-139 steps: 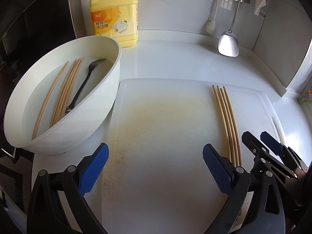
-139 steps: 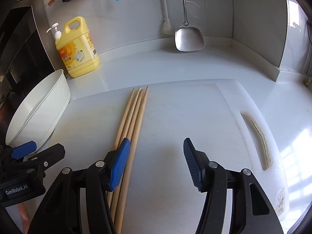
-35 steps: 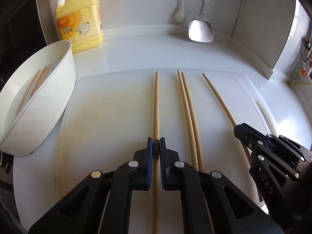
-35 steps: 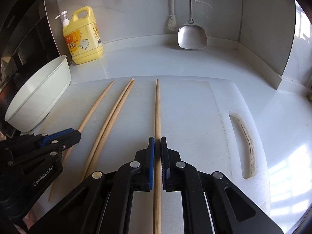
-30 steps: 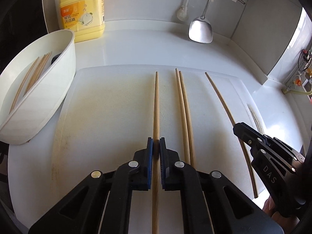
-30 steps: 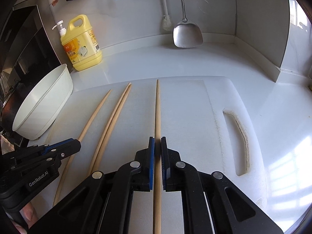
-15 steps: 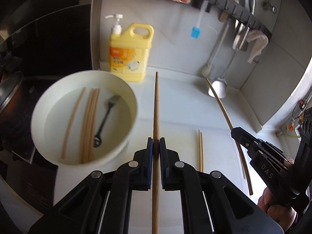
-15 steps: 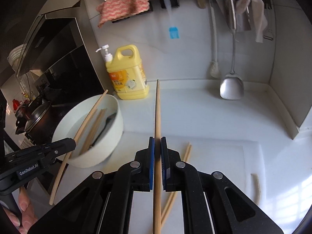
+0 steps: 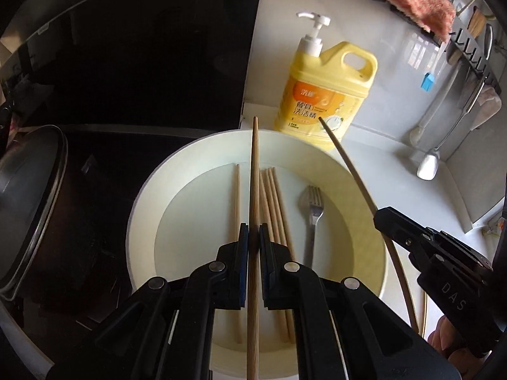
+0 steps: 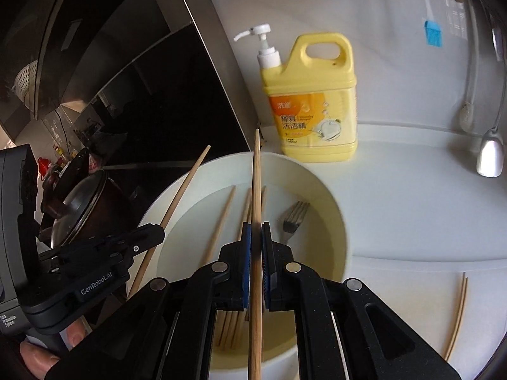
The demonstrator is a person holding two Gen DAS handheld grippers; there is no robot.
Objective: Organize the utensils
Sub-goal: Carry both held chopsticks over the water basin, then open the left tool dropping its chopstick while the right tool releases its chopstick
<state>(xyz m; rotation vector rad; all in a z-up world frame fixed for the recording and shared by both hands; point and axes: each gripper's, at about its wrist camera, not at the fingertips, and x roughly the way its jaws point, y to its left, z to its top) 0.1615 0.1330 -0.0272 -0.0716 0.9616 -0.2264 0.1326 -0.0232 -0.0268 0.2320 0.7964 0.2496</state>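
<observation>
While both claws hung over white bowl (image 9: 139,221), left gripper (image 9: 253,237) was clamped tight on one wooden chopstick (image 9: 254,164), frame centre. Right gripper (image 10: 256,237) was pinched likewise on second chopstick (image 10: 257,177). Loose chopsticks (image 9: 272,196) and fork (image 9: 312,215) lay in bowl bottom. Two more chopsticks (image 10: 458,313) rested lower right on cutting board (image 10: 412,272). Yellow detergent jug (image 10: 317,107) stood behind bowl, upper centre.

Chopsticks (image 9: 253,190) look like pale matt wood — the bowl (image 9: 145,202) is smooth white plastic. The fork (image 9: 313,209) is shiny metal; the yellow bottle (image 10: 312,101) is glossy plastic.
</observation>
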